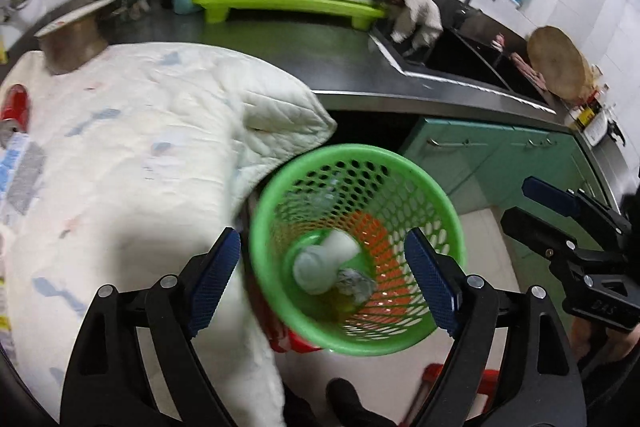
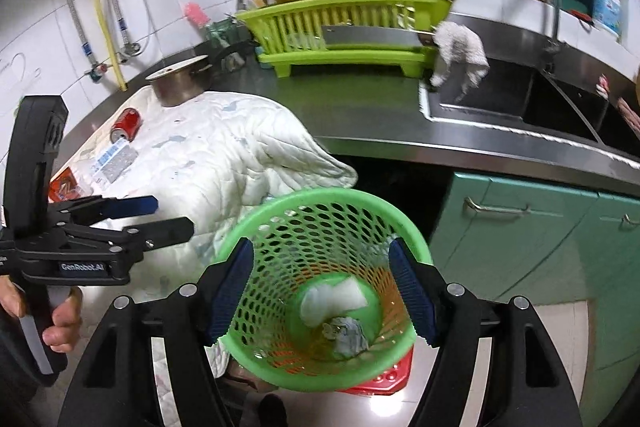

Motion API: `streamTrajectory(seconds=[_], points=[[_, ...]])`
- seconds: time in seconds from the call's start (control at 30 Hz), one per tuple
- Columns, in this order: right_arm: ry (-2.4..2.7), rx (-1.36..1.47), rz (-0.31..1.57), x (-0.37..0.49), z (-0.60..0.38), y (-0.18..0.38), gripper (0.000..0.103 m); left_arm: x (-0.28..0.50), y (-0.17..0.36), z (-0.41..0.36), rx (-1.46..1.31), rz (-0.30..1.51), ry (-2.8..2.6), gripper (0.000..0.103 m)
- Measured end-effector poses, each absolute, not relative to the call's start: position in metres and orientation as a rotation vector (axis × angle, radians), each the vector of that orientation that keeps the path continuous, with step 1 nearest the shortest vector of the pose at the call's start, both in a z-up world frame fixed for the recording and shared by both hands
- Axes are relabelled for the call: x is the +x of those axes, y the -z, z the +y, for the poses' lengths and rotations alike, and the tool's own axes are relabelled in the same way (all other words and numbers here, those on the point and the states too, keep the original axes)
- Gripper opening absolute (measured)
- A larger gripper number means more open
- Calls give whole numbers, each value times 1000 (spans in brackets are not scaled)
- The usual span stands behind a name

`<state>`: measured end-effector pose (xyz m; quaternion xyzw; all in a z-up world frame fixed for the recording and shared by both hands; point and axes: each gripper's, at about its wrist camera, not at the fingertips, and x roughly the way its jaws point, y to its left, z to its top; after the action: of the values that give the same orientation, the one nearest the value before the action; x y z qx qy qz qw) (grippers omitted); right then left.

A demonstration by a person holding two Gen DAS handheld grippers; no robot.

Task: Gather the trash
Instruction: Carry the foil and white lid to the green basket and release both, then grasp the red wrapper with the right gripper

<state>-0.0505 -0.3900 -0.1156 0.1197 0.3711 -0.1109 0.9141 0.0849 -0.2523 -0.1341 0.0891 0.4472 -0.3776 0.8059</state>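
Both grippers' fingers (image 2: 408,287) apart, holding nothing

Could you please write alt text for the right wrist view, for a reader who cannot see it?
The open right gripper hangs over a green mesh basket holding a white wad and crumpled paper. Left of it, the left gripper reaches over a white quilted cloth bearing a red can and wrappers.
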Motion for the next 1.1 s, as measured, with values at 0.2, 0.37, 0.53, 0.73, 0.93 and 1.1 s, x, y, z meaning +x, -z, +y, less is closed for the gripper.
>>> streamTrajectory(seconds=[0.2, 0.37, 0.53, 0.73, 0.93, 1.1], points=[[167, 219, 756, -30, -371, 109, 68, 96, 116, -205, 151, 919, 703, 83], [109, 192, 753, -11, -354, 105, 68, 104, 105, -161, 124, 887, 605, 83], [43, 166, 758, 9, -331, 104, 68, 114, 100, -112, 98, 863, 500, 83], [-47, 132, 765, 36, -299, 101, 68, 124, 97, -50, 40, 853, 364, 83], [-165, 91, 766, 66, -257, 95, 68, 122, 99, 9, -21, 849, 237, 83], [-279, 105, 767, 97, -216, 89, 63, 119, 103, 53, -81, 850, 140, 83]])
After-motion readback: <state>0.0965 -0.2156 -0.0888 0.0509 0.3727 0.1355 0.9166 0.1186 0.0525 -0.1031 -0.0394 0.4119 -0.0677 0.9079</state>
